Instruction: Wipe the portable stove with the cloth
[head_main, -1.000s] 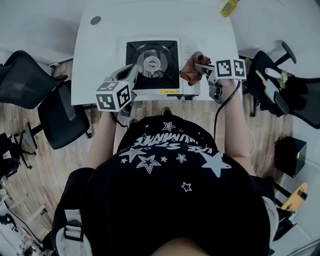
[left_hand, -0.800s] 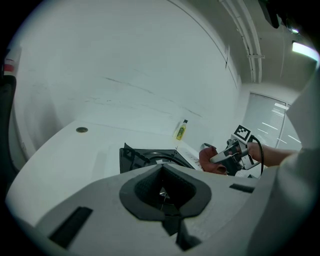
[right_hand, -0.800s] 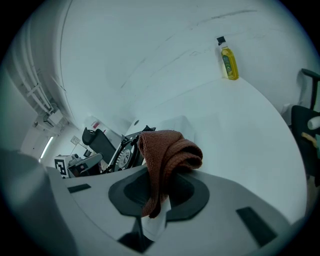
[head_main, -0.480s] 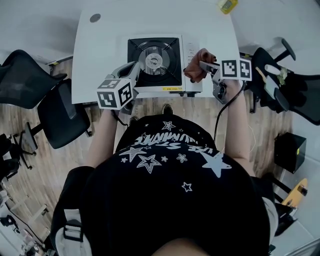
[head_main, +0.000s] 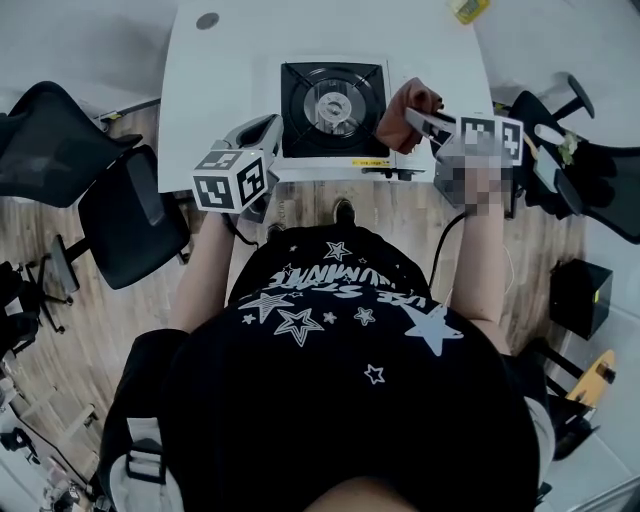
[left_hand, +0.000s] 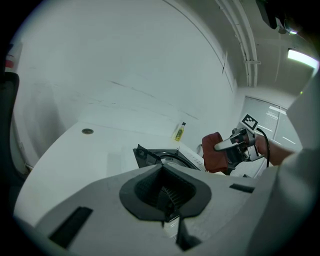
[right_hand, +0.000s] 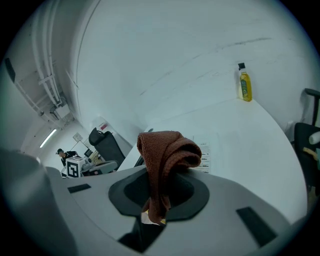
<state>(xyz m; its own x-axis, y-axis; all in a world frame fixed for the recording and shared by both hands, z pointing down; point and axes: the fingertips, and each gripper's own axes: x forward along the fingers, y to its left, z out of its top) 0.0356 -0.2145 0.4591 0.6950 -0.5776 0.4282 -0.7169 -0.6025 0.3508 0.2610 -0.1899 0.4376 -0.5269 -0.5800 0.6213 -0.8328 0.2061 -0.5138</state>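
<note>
The portable stove (head_main: 333, 105), black top with a round burner and a white control side, sits at the white table's near edge. It also shows in the left gripper view as the stove (left_hand: 162, 156). A rust-brown cloth (head_main: 404, 102) hangs bunched over the stove's right side, pinched in my right gripper (head_main: 416, 119). In the right gripper view the cloth (right_hand: 167, 160) rises out of the shut right gripper (right_hand: 152, 217). My left gripper (head_main: 267, 129) rests shut and empty just left of the stove; its jaws (left_hand: 170, 222) meet with nothing between.
The white table (head_main: 225, 70) has a round hole (head_main: 208, 20) at its far left. A yellow bottle (head_main: 466, 9) stands at the far right, the same bottle (right_hand: 244, 82) in the right gripper view. Black office chairs (head_main: 60, 160) flank the table at left and right (head_main: 590, 180).
My right gripper has carried the cloth farther back along the stove's right side and it now looks raised. The left gripper has stayed by the stove's left edge.
</note>
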